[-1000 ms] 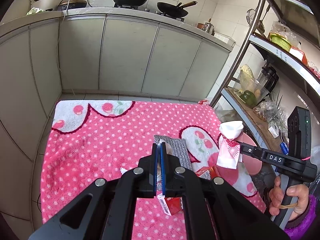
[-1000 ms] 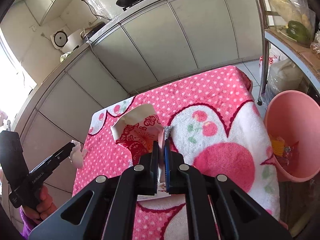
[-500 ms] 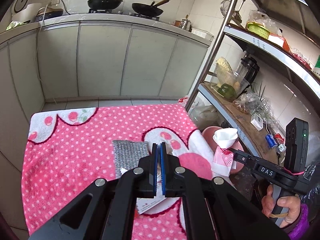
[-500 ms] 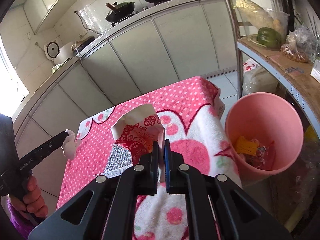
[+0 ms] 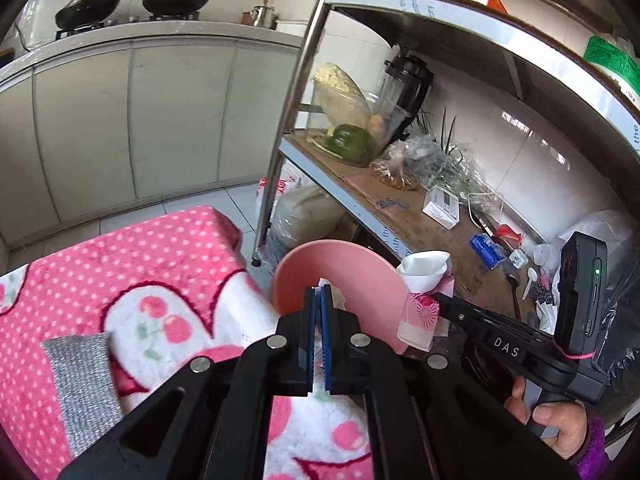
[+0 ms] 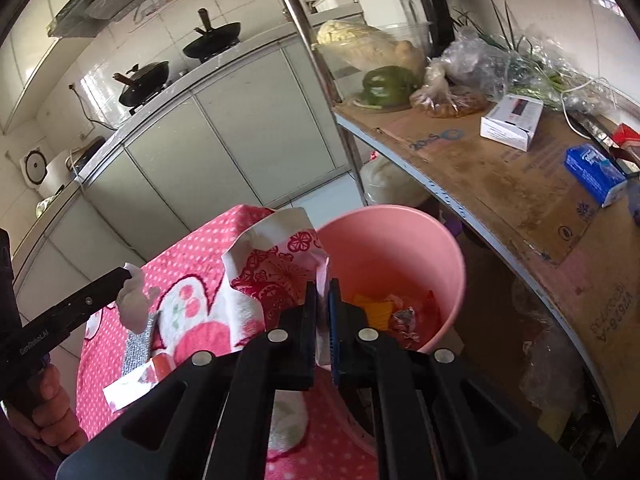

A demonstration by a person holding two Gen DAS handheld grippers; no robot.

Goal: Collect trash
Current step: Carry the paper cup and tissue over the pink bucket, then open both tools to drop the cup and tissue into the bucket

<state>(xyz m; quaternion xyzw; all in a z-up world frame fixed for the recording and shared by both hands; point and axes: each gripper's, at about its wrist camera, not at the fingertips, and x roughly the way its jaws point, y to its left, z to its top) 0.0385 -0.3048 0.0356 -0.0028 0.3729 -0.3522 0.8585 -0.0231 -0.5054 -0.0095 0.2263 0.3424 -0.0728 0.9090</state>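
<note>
Both grippers carry trash at the pink bin.
Left gripper (image 5: 319, 292) is clenched on a crumpled white tissue (image 6: 134, 300), at 9 o'clock of the pink bin (image 6: 440, 248). Right gripper (image 6: 322, 286) is clenched on a red-patterned paper bag (image 6: 276, 264), right at the bin's 9 o'clock rim. A silver pouch (image 5: 82, 384) lies on the pink dotted blanket (image 5: 160, 248), well apart from the bin.

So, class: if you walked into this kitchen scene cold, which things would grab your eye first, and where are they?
The pink bucket beside the table, below the wooden shelf, with wrappers at its bottom. Next the pink polka-dot blanket covering the table. Then the trash in each tool: the right tool shut on a red-patterned paper bag by the bucket's rim, the left tool shut on a white tissue.
</note>
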